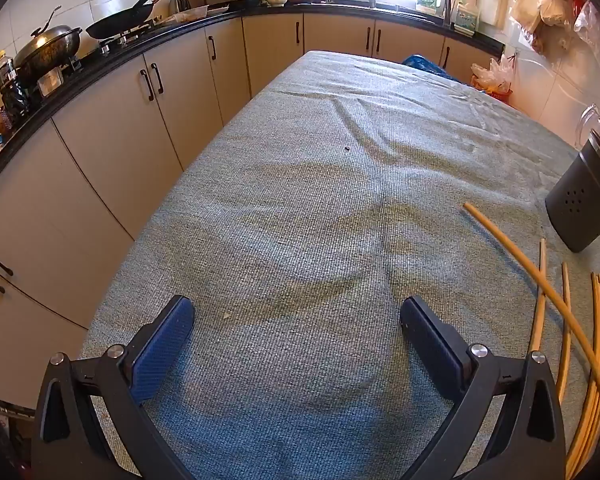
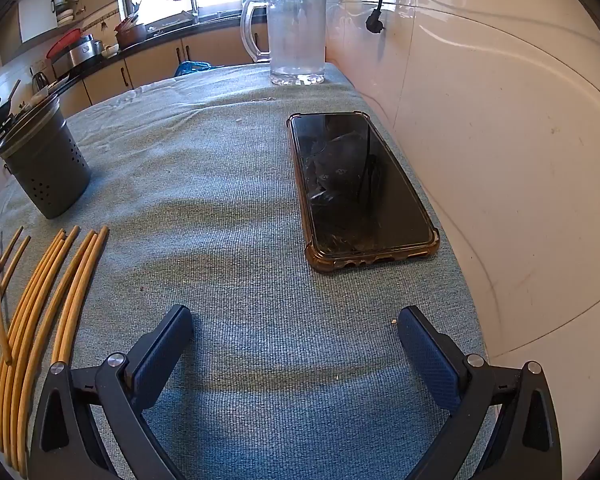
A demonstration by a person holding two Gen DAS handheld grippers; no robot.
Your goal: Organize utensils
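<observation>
Blue-padded and spread wide, the jaws of my left gripper (image 1: 296,320) hang tilted down over bare cloth with nothing between them; those of my right gripper (image 2: 294,328) stand just as far apart, equally empty, over their own stretch of the same cloth.

Largest in the scene is the worktop (image 1: 320,184), draped in a grey-green woven cloth that wrinkles toward its far end. Beyond its left side runs a curve of beige kitchen cabinets (image 1: 112,152) under a black counter, where a wok (image 1: 118,26) and a lidded pan (image 1: 48,46) sit.

On the right side of the worktop, beside a white tiled wall (image 2: 500,160), a phone (image 2: 360,188) in a brownish clear case lies face up. A clear glass mug (image 2: 296,36) stands upright at the far end beyond it.

Between my two grippers, a dark perforated utensil holder (image 2: 46,172) stands upright on the cloth. Nearer than it, the chopsticks (image 2: 52,300) lie loose on the cloth in a rough row, pointing away from the near edge, just left of my right gripper's left finger. One chopstick (image 1: 532,292) rests slantwise across the others. None is in the holder, as far as its visible rim shows, and neither gripper touches any.
</observation>
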